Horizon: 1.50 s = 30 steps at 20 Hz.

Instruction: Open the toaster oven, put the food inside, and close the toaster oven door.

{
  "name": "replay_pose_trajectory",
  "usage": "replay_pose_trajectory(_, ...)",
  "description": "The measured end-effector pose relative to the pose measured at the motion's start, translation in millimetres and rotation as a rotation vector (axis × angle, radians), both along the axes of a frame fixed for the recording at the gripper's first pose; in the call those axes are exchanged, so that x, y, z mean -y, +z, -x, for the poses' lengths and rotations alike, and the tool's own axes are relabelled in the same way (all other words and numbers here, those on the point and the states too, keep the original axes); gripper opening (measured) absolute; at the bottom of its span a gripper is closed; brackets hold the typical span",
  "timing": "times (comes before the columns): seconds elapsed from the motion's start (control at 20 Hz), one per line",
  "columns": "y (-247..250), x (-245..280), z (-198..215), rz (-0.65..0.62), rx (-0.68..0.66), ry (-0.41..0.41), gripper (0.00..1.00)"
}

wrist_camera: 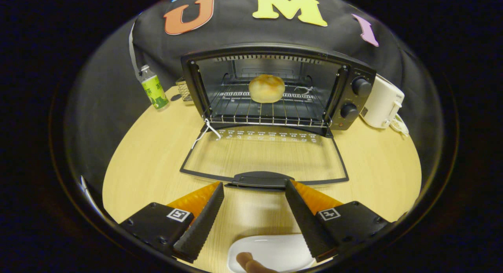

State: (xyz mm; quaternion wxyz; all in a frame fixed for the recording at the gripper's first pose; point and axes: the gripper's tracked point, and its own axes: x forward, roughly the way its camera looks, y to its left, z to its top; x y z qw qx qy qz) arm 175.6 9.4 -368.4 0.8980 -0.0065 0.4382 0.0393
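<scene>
One step is judged to be left: the bun is already seen on the rack inside the oven, in the upper middle of the frame, while the glass door lies folded flat on the table. The gripper is held wide and empty, its fingers flanking the door handle at the centre, with the tips level with the handle's ends and no grip taken. Trouble is expected chiefly at the lift: if the handle is caught by one finger alone or near one end, the door could slip off and drop back, or the light oven could be shoved backward along the table. A loose white tie at the left hinge could be pinched as the door is swung up. Nothing is seen between the fingers and the handle. At the lower centre, below the fingers, a white plate with a sausage-like piece on it is found, and it could be knocked by a low approach. A bottle at the upper left, a wire holder beside it and a white appliance with its cord at the upper right are placed well apart from the door's path.
</scene>
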Motion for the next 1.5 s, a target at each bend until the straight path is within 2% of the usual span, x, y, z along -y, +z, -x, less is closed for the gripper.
replay_pose_trajectory(0.15,-13.3,-5.9,13.0,-0.008,-0.077,-0.03,1.0)
replay_pose_trajectory(0.25,-12.5,1.9,2.1,0.022,-0.044,-0.054,1.0)
replay_pose_trajectory(0.45,-12.5,-3.8,-2.4,-0.019,-0.049,-0.089,1.0)
replay_pose_trajectory(0.75,8.5,-4.7,-3.3,0.043,0.012,-0.098,1.0)
replay_pose_trajectory(0.95,45.7,-8.5,-15.5,0.065,0.161,-0.089,1.0)
replay_pose_trajectory(1.25,69.4,-8.5,-30.2,0.063,0.266,-0.092,1.0)
replay_pose_trajectory(1.5,96.3,-9.9,-51.8,0.086,0.434,-0.067,1.0)
